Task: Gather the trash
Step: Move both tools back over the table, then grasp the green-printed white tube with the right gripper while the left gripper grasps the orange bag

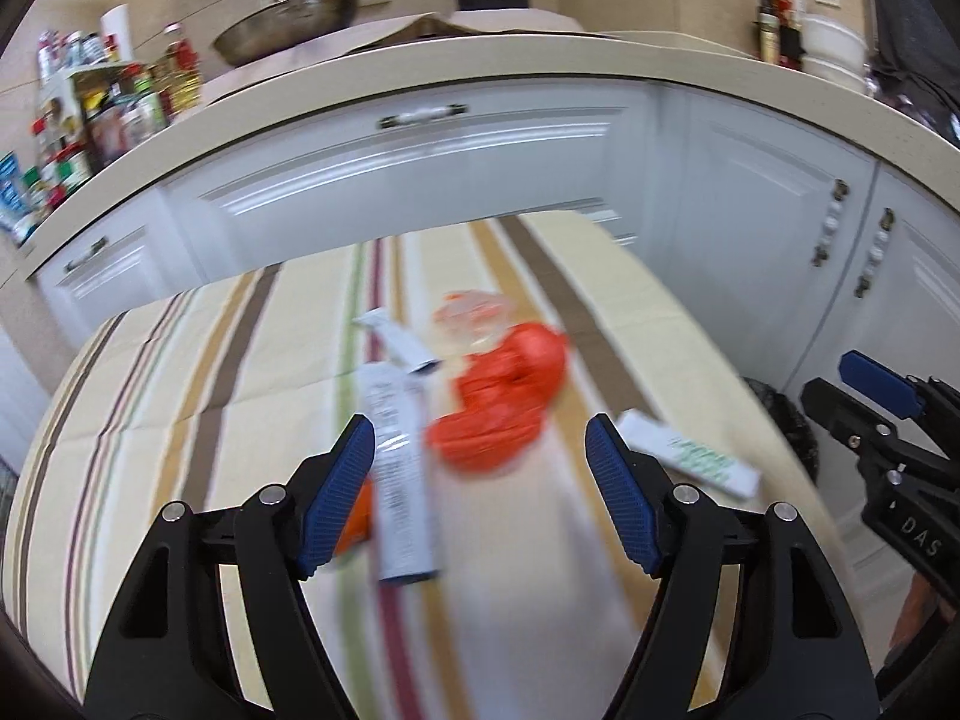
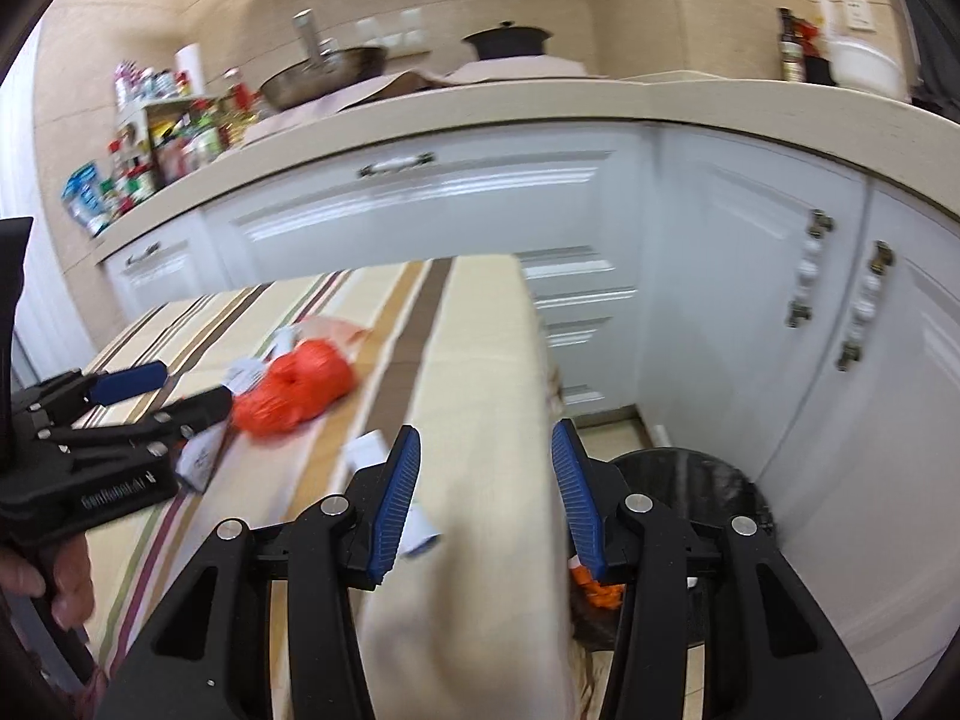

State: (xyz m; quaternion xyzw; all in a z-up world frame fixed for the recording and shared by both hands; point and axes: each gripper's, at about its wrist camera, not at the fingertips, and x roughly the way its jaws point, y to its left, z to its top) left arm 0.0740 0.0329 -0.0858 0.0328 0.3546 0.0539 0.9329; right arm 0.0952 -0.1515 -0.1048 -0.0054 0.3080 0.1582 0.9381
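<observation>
Trash lies on the striped tablecloth (image 1: 180, 372). There is a crumpled red plastic bag (image 1: 498, 402) (image 2: 294, 387), a clear wrapper (image 1: 474, 318) behind it, a long white box (image 1: 399, 480), a small white strip (image 1: 396, 339) and a white-and-green box (image 1: 690, 459) (image 2: 366, 450). My left gripper (image 1: 480, 480) (image 2: 174, 393) hovers open over the white box and the red bag, gripping nothing. An orange scrap (image 1: 354, 516) peeks out behind its left finger. My right gripper (image 2: 486, 480) (image 1: 852, 396) is open above the table's right edge, with nothing between its fingers.
A black bin (image 2: 690, 480) stands on the floor right of the table, holding orange scraps (image 2: 594, 588). White cabinets (image 1: 420, 180) and a counter (image 1: 480, 54) with a pan, a pot and bottles run behind the table. A person's hand (image 2: 60, 576) holds the left gripper.
</observation>
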